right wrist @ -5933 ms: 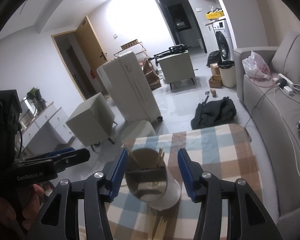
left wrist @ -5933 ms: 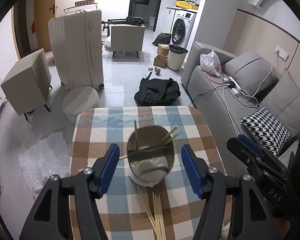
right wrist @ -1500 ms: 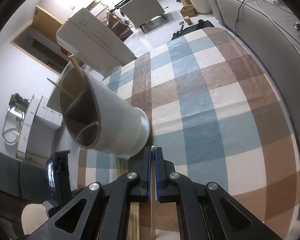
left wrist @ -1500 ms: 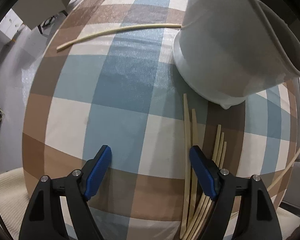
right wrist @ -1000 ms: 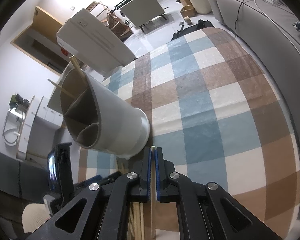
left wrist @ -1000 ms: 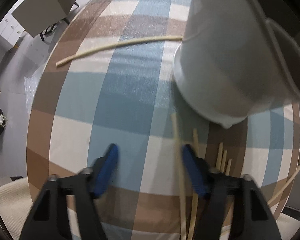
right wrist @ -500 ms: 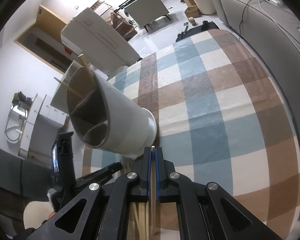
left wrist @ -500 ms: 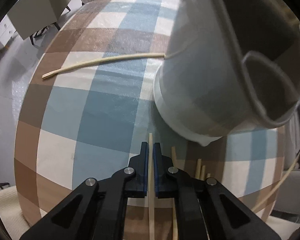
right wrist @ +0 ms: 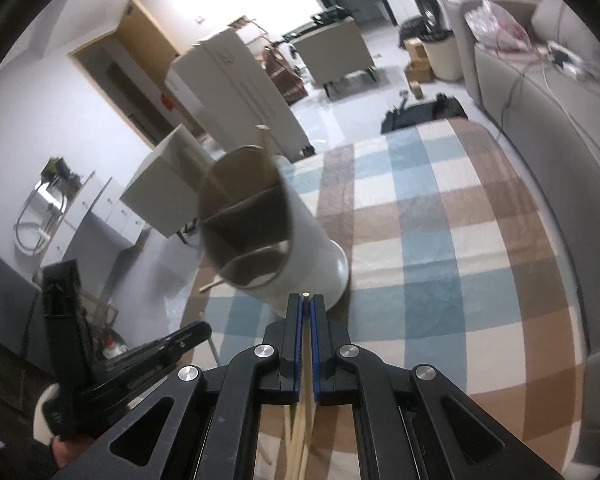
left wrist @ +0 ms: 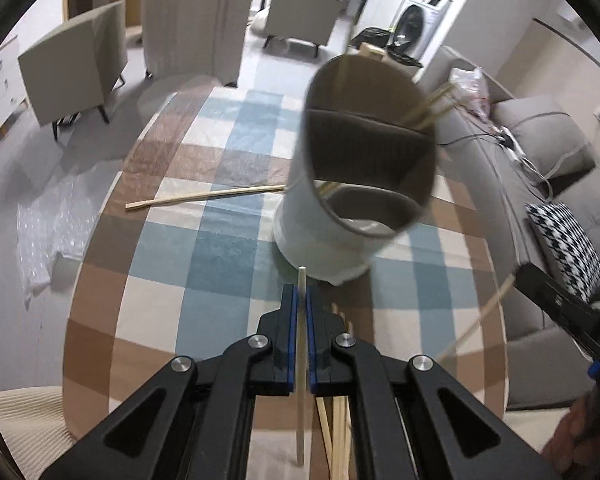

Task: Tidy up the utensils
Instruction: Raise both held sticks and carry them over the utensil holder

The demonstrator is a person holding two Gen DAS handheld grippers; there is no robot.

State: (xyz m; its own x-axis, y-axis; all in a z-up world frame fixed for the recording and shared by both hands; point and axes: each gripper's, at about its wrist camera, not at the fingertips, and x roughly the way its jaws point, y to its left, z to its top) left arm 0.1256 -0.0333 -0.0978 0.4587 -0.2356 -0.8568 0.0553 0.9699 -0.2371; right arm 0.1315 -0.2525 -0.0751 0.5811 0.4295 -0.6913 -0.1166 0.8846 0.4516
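Left claw [left wrist: 299,300]: jaws closed on a single chopstick [left wrist: 300,344]. The stick runs along the claw's own axis, tip poking just past the blue pads, tail trailing back over the bench [left wrist: 172,280].

Right claw [right wrist: 307,312]: likewise closed on a chopstick [right wrist: 305,364], tip just showing between the pads, same lengthwise alignment.

Holder [left wrist: 352,184]: white cylindrical utensil pot, smooth hard wall, dark interior split by partitions into compartments. Stands straight ahead of both claws, just beyond each stick tip, mouth above tip level. A few sticks already lean in the far compartment.

Key relation: each held stick points at the holder's base, not its mouth. Judgement: either stick must be lifted and tipped toward upright before it can drop in. Neither claw looks clearly nearer.

Loose items: a small bundle of pale, thin, straight sticks [left wrist: 338,420] lies below the left claw; one stray chopstick [left wrist: 204,196] lies crosswise left of the holder.

Bench cover: checked cloth, blue, brown, cream, soft and slightly wrinkled.
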